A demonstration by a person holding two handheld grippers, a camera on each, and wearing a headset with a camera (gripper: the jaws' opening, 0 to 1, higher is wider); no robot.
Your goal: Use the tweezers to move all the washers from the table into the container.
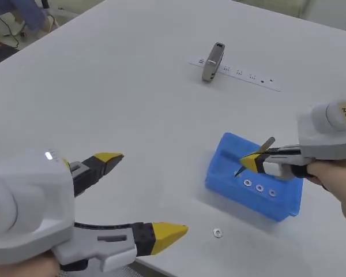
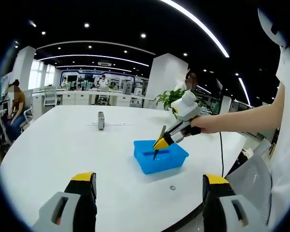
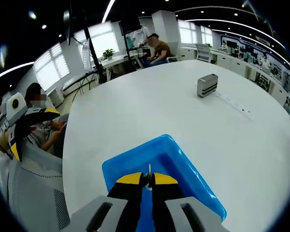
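The right claw [image 3: 149, 179] gripped the tweezers [image 3: 149, 169] above the blue container [image 3: 186, 166], which sat by the white surface's [image 3: 150, 106] edge.

Four washers [image 1: 218, 232], one container [image 1: 219, 173], one tweezers [image 1: 267, 143], one metal block [image 1: 213, 61]

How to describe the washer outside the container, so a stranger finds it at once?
Find the blue container on the white table. One small silver washer lies on bare tabletop beside its near wall; the other three washers sit inside.
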